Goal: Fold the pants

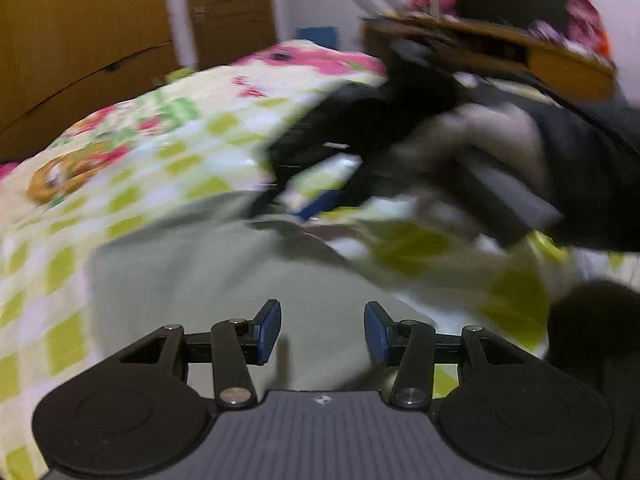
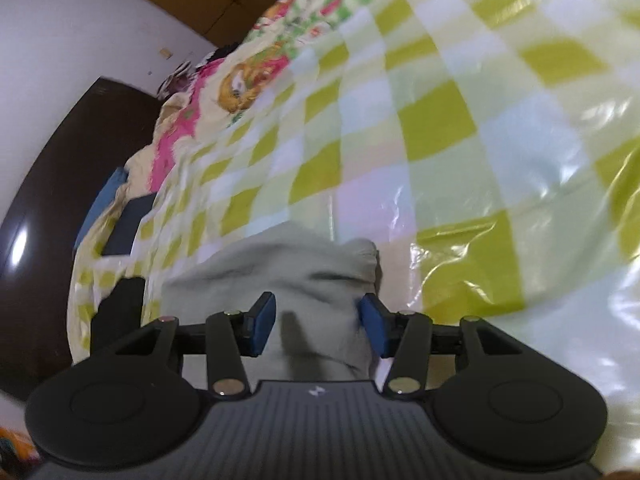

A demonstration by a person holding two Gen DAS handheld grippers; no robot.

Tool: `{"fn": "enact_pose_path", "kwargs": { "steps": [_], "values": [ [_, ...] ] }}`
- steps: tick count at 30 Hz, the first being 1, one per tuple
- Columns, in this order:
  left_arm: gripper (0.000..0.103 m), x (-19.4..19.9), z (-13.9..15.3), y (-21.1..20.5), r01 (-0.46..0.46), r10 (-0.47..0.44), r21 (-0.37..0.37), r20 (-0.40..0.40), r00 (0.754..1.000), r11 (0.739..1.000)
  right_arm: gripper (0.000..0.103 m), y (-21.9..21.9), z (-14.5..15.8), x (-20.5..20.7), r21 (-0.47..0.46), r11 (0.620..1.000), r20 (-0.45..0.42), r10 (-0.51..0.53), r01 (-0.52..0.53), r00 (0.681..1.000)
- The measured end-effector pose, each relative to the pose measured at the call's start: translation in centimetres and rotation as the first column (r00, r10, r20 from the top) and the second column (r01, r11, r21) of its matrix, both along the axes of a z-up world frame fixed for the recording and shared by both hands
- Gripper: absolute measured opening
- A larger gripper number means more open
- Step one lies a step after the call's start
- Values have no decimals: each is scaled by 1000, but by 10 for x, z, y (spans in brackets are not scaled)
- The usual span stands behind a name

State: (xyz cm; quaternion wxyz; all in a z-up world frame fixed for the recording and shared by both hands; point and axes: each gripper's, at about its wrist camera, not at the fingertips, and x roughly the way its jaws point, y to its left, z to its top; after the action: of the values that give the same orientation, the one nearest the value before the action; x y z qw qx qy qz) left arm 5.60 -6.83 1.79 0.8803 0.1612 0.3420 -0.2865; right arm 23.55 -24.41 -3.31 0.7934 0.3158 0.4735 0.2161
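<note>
Pale grey-green pants (image 1: 208, 272) lie spread on a green-and-white checked plastic bed cover (image 1: 140, 152). My left gripper (image 1: 322, 332) hovers over the pants with its blue pads well apart and nothing between them. In the left wrist view the right gripper (image 1: 320, 188) is a blur above the pants' far edge, held by a person's hand (image 1: 480, 148). In its own view my right gripper (image 2: 318, 328) stands open over a bunched end of the pants (image 2: 280, 268). Cloth shows in the gap between the pads, but neither pad pinches it.
The checked cover (image 2: 440, 120) spreads wide and shiny to the right, with a floral blanket (image 2: 240, 84) beyond. A wooden wardrobe (image 1: 80, 40) stands behind the bed. Cluttered furniture (image 1: 500, 32) sits at the upper right. A dark panel (image 2: 60, 180) and blue cloth (image 2: 104, 200) border the bed's edge.
</note>
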Motion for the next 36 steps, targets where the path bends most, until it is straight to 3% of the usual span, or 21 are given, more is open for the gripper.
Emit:
{"fn": "enact_pose_path", "kwargs": {
  "steps": [1,2,4,6,10,13,16,18,20,24,28,32,36],
  "values": [
    [59,2,-8,-6,13,-13,35,-16,1000,999,22,-1,-3,5,20,1000,-8,-19,19,1000],
    [58,5,-15,-9,21,-18,64,-45,999,998,14,-3,-4,10,41,999,-9,-34,34,999],
    [58,7,-27,-9,29,-22,88,-79,997,996,8,-5,-3,22,90,994,-4,-60,60,998],
    [58,9,-30,-6,23,-16,76,-96,995,997,6,0,-3,37,58,997,12,-42,41,999],
    [58,18,-26,-1,-10,15,43,-121,993,999,11,7,-9,49,17,999,-10,-29,30,1000],
    [58,15,-17,10,-46,46,4,-126,991,999,14,3,10,30,-30,999,35,-19,20,999],
    [58,10,-5,28,-127,124,-24,-124,985,992,15,5,34,-4,-160,987,100,29,-12,995],
    [59,7,-4,40,-200,198,-4,-119,973,980,15,11,41,-34,-227,973,117,68,-40,991],
    [59,7,-9,47,-270,273,40,-123,954,962,15,19,38,-62,-227,971,92,102,-79,991],
    [60,2,-21,59,-340,347,66,-178,921,938,18,40,23,-102,-398,914,67,115,-79,991],
    [61,-15,-5,54,-367,377,94,-133,917,926,20,42,41,-133,-389,921,128,70,-15,989],
    [62,-25,4,58,-417,423,72,-129,897,906,30,47,54,-161,-379,926,170,70,0,983],
    [67,-34,10,61,-442,443,38,-127,887,896,30,53,60,-179,-378,926,182,71,3,981]
  ]
}}
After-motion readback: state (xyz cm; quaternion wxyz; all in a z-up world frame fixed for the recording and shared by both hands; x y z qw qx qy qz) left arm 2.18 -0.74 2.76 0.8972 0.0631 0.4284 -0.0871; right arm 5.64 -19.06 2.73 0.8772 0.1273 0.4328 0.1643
